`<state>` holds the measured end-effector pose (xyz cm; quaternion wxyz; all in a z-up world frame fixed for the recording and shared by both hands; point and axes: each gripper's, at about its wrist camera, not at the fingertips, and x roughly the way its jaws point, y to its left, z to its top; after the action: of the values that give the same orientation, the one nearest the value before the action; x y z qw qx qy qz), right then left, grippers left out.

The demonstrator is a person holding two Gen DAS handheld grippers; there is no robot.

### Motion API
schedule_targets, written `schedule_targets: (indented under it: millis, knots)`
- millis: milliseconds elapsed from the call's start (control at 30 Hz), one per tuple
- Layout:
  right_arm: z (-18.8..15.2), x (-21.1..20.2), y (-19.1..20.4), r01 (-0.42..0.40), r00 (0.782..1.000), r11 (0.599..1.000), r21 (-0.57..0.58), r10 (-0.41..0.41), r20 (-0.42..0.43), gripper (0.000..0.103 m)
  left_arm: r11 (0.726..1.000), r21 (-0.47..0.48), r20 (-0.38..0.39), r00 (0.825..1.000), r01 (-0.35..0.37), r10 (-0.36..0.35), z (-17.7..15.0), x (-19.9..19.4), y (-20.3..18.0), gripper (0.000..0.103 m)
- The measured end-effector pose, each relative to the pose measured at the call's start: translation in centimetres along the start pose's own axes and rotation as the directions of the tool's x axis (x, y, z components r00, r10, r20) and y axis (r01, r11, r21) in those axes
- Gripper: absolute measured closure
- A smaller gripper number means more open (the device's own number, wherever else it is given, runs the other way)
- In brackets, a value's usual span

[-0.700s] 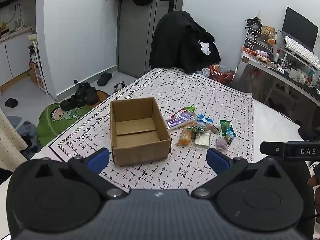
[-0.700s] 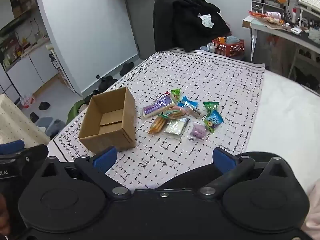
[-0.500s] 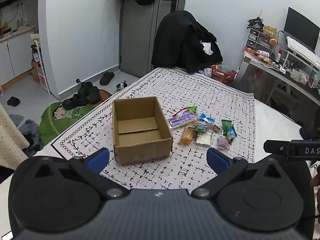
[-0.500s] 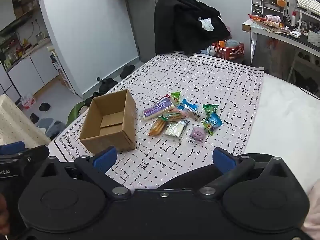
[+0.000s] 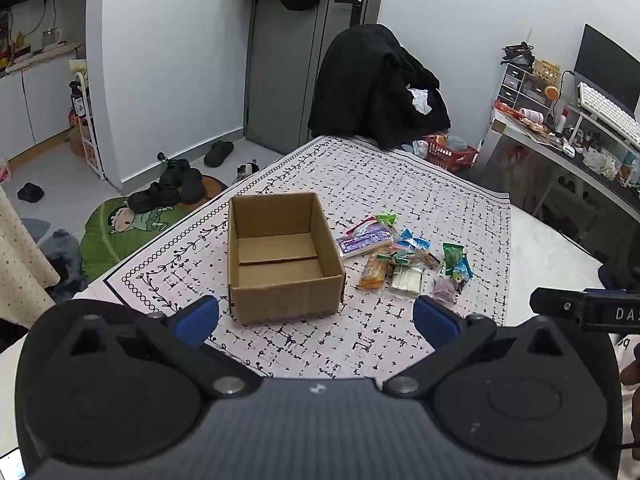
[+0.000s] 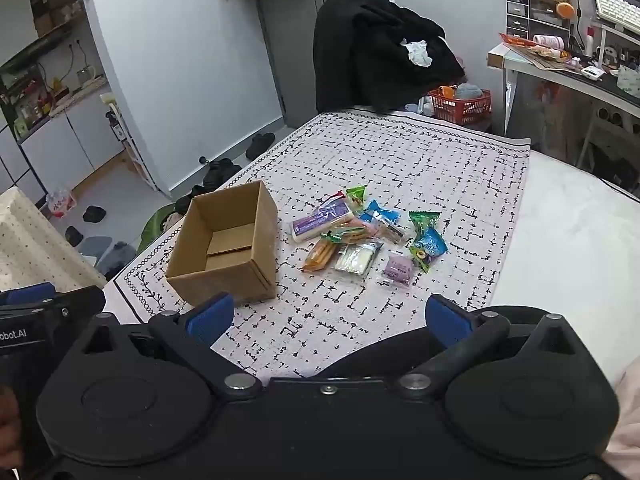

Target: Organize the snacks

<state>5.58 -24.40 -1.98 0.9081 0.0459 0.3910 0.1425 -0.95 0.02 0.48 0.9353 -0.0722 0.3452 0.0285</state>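
An open, empty cardboard box (image 5: 280,256) (image 6: 226,248) stands on a patterned cloth. Right of it lies a loose pile of wrapped snacks (image 5: 400,258) (image 6: 366,236): a long purple-and-white pack (image 6: 322,222), an orange pack (image 6: 318,256), a clear pale pack (image 6: 356,258), a small purple pack (image 6: 396,268) and green-blue packs (image 6: 426,240). My left gripper (image 5: 316,316) is open and empty, held above the cloth just short of the box. My right gripper (image 6: 328,318) is open and empty, held short of the snacks.
The cloth (image 5: 400,184) covers a bed whose white mattress (image 6: 568,232) shows at right. A chair draped in black clothes (image 5: 376,88) stands at the far end. A cluttered desk (image 5: 580,140) is at right. Shoes and a green mat (image 5: 120,224) lie on the floor at left.
Both grippers have shifted slightly; the box and snacks sit a little lower and nearer in the right view. Nothing on the cloth has moved.
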Motion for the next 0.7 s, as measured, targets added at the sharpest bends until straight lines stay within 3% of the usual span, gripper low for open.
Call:
schedule_targets:
  millis: [700]
  knots:
    - [0.2, -0.5, 0.1, -0.002, 1.000, 1.000, -0.015, 0.003, 0.009, 0.000, 1.000, -0.007, 0.013, 1.000, -0.011, 0.011, 0.4, -1.0, 0.3, 0.000]
